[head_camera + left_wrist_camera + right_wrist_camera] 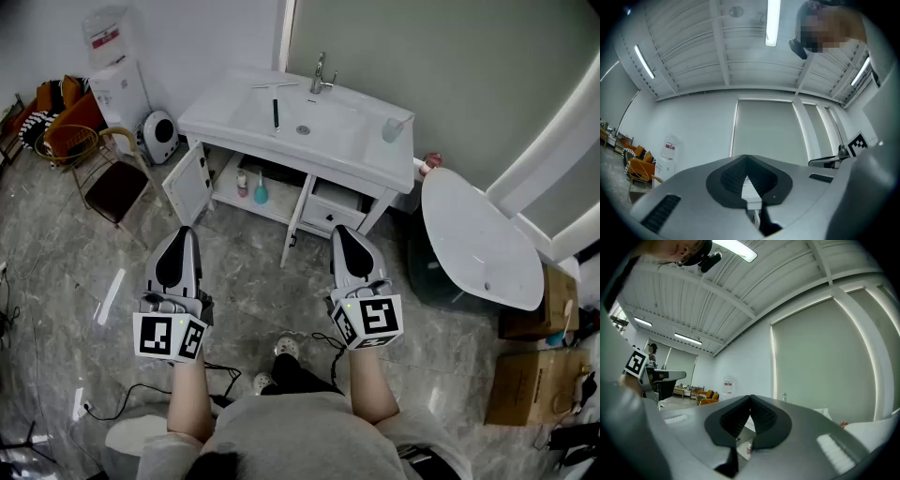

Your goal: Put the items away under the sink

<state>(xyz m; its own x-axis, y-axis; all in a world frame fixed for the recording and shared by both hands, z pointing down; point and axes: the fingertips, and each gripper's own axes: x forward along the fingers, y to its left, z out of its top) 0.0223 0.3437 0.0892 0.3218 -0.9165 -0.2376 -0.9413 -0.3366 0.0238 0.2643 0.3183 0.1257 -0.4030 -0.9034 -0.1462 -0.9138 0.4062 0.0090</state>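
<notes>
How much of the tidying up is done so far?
A white bottle and a teal bottle already stand in the open cupboard under the sink. Nothing is in hand: the left gripper and right gripper are shut and empty. A cup and a dark stick are left up top.

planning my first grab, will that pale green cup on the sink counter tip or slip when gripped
The pale green cup stands upright near the right end of the counter, so a sideways nudge could probably tip it off. Its wall looks smooth, perhaps slippery in the jaws. It looks small, likely light, though its contents cannot be made out.
</notes>
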